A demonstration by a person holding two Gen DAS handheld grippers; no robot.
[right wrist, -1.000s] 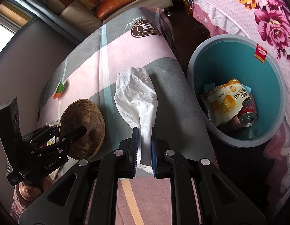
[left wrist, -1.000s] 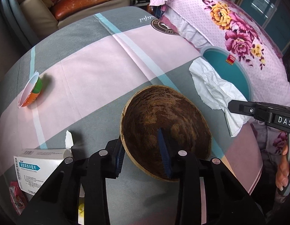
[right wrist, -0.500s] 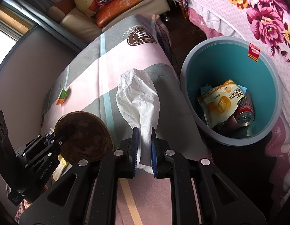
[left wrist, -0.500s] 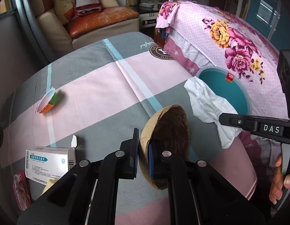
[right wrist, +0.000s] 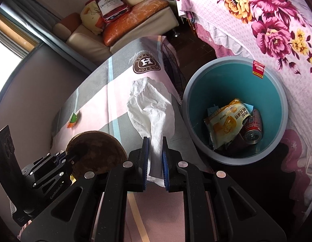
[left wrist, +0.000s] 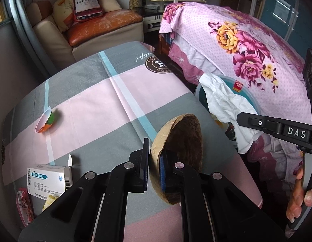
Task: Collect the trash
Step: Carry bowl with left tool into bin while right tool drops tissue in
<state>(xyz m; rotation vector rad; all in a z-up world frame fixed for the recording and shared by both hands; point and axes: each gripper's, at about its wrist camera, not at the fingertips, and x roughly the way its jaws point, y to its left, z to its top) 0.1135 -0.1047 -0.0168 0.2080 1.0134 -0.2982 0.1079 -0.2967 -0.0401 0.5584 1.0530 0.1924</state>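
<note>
Bottom centre, the left gripper [left wrist: 155, 168] is clamped on the rim of the coconut shell [left wrist: 182, 153], one pad inside, one outside, so the shell hangs on edge, clear of the table [left wrist: 91, 100]. The right gripper [right wrist: 155, 162] pinches the white tissue [right wrist: 152, 113] by its near end. Farther right, the teal bin [right wrist: 281, 109], already holding a snack bag [right wrist: 226, 125] and can [right wrist: 252, 131], looks like the destination. Upper left, a small cup [left wrist: 46, 121] waits.
</note>
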